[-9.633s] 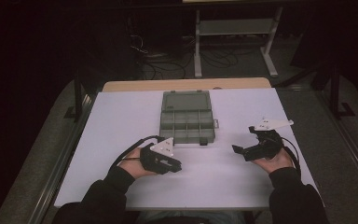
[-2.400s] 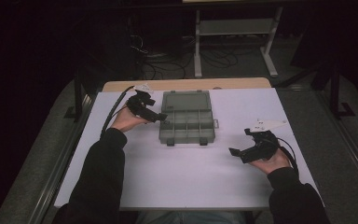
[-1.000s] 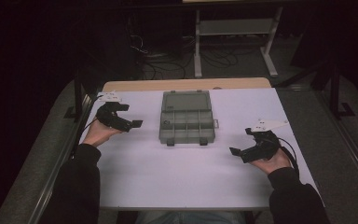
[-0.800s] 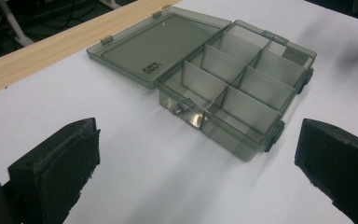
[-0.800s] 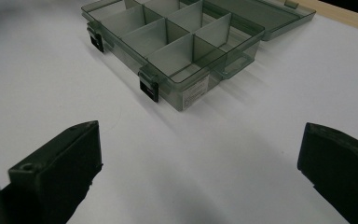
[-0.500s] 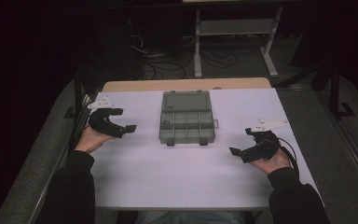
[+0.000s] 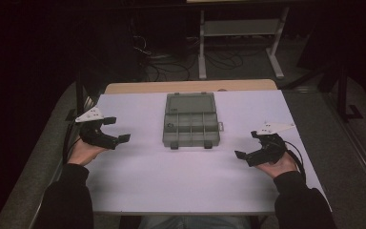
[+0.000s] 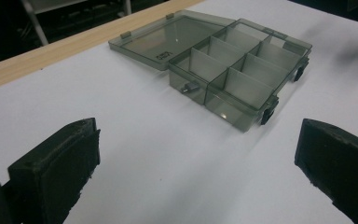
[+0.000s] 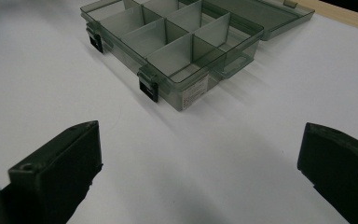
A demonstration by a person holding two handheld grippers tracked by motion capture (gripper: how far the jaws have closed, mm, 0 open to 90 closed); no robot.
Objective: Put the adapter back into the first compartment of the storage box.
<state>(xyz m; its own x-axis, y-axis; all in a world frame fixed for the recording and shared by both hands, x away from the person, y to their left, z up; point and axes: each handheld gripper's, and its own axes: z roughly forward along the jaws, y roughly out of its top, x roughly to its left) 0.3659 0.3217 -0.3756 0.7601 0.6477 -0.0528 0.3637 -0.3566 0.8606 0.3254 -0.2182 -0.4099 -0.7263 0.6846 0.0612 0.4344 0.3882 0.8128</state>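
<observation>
Smoky translucent plastic compartment box [image 7: 190, 125], lid flat open, sits mid-table on white tabletop [image 7: 171, 176]. Left gripper [image 7: 116, 130] and right gripper [image 7: 248, 145] flank it, well apart, jaws spread, empty.

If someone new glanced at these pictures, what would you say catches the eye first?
Probably the smoky see-through organiser box, lying open at the middle of the white table, its lid folded flat on the far side and its compartments empty. Next come the two black grippers, the left gripper and right gripper, held either side of the box with jaws wide open, gripping nothing.
</observation>
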